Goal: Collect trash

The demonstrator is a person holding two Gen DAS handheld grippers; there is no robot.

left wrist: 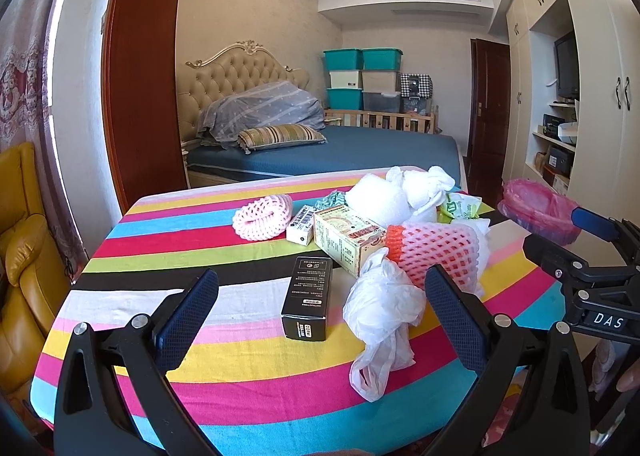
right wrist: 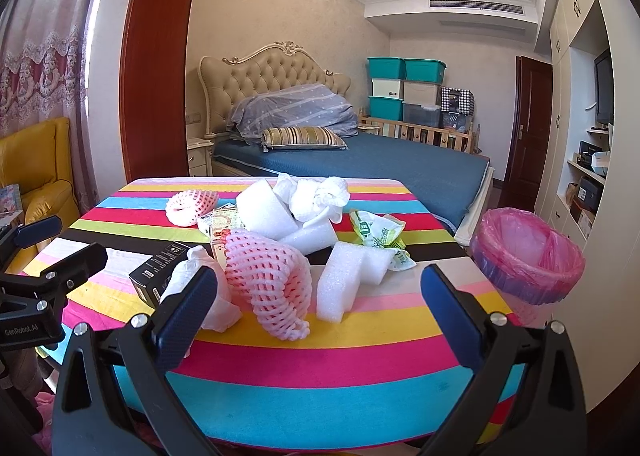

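Both grippers are hanging over the near edge of the table [right wrist: 280, 368], jaws spread wide apart and holding nothing. The left gripper [left wrist: 320, 312] has the black box [left wrist: 306, 298] sitting right between its fingers, and the right gripper [right wrist: 320, 308] is lined up on the pink foam net [right wrist: 268, 284] and the white foam block [right wrist: 344, 280].

All the trash is piled mid-table on the striped cloth. The bin [right wrist: 528, 256] with its pink liner sits off the right side of the table, nearer the right gripper.

My guess on how this stuff handles:

- Pink foam net: super light, squishy and springy. Pinch across the bulgy middle and it should crush down and stay put.
- White foam block: light and a bit stiff, probably dents under the pads. Grab across the narrow sides.
- Black box and the yellowish carton [left wrist: 348, 240]: rigid cardboard, likely empty and light. The black one looks glossy, so it could slip. Close on the 2 long flat faces, not the corners.
- Crumpled white plastic bag [left wrist: 380, 312]: floppy and slick, no shape at all. Go for the thickest bunched part or it will just slide out.
- Second foam net ring [left wrist: 262, 217] at the back: same deal, squeeze through 1 side of the ring.

Nothing looks fragile or heavy, so the main risk is light stuff skating away when nudged.
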